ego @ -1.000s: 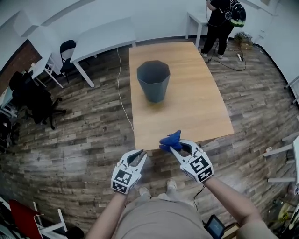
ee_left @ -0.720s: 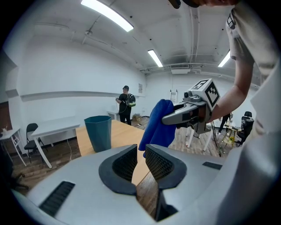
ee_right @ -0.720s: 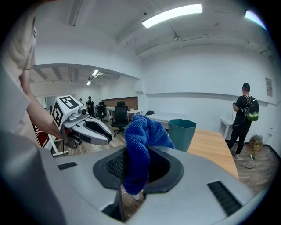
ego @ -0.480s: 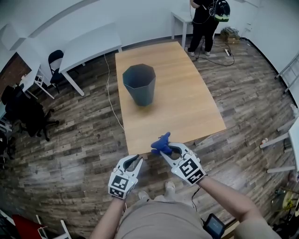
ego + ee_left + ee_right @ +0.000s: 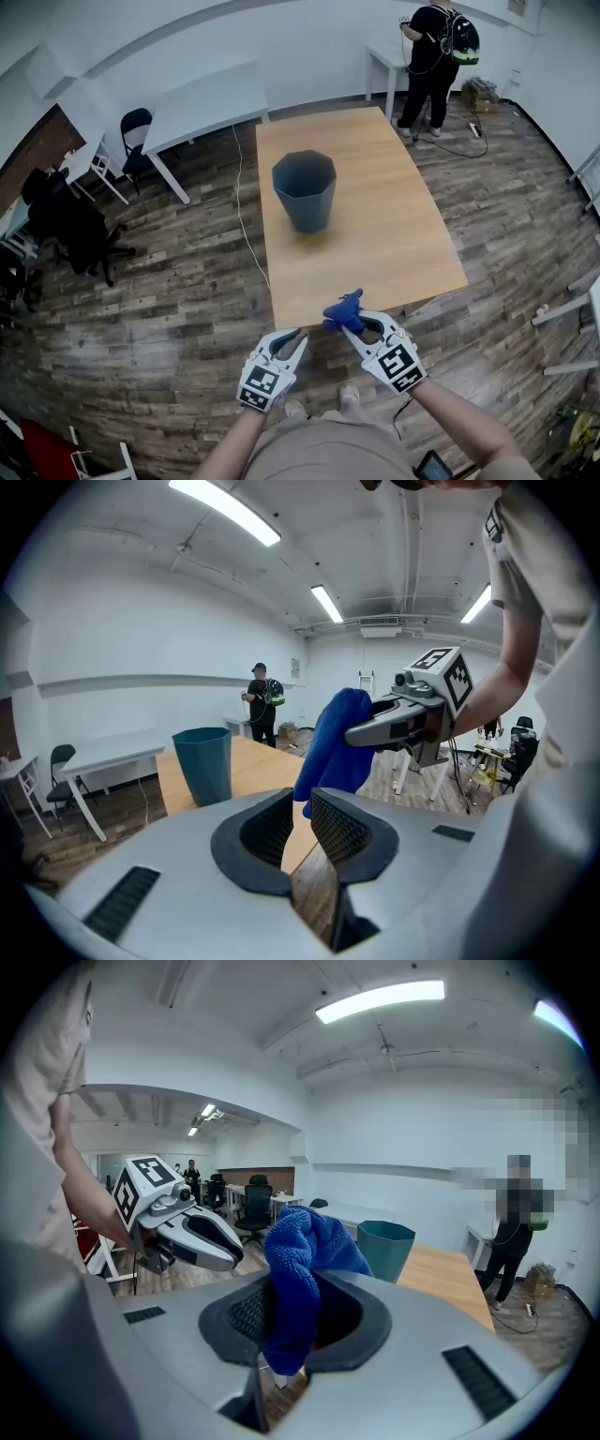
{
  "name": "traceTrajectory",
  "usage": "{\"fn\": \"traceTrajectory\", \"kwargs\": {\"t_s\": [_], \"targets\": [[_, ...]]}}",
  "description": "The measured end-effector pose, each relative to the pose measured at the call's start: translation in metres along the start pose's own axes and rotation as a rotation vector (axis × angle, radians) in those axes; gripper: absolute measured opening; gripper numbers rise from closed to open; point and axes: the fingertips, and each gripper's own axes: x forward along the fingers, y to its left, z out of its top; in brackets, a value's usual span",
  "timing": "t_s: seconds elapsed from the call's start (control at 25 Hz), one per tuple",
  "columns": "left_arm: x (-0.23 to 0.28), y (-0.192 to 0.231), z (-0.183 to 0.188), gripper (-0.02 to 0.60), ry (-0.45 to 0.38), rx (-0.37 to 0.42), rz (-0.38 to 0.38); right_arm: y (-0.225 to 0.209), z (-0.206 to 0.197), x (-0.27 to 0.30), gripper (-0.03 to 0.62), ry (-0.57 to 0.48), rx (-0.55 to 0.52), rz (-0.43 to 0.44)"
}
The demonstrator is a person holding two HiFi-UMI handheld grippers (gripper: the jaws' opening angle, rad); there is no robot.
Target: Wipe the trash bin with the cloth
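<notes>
**Cloth gripped, bin not yet reached**

The right gripper is clamped on the blue cloth over the counter's near edge. The left gripper, jaws slightly apart, holds nothing. The trash bin stands farther off, so a firm pinch should suit the reach.

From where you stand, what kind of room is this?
Likely an office or lab workroom: white tables along the wall, black office chairs, and a long wooden table holding a bin.

Bright, even indoor light.
Overhead ceiling strip lights glare white; fisheye bends room edges; gripper views darken at corners.
</notes>
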Motion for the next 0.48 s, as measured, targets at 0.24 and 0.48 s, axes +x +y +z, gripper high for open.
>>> {"fn": "traceTrajectory", "kwargs": {"t_s": [0.24, 0.48], "targets": [[-0.009, 0.003, -0.001, 0.069, -0.004, -0.002, 0.005, 0.006, 0.003, -0.002, 0.08, -0.013, 0.017, -0.019], [-0.013, 0.002, -0.006, 0.069, 0.004, -0.008, 0.0, 0.012, -0.001, -0.006, 0.08, -0.018, 0.046, -0.033]]}}
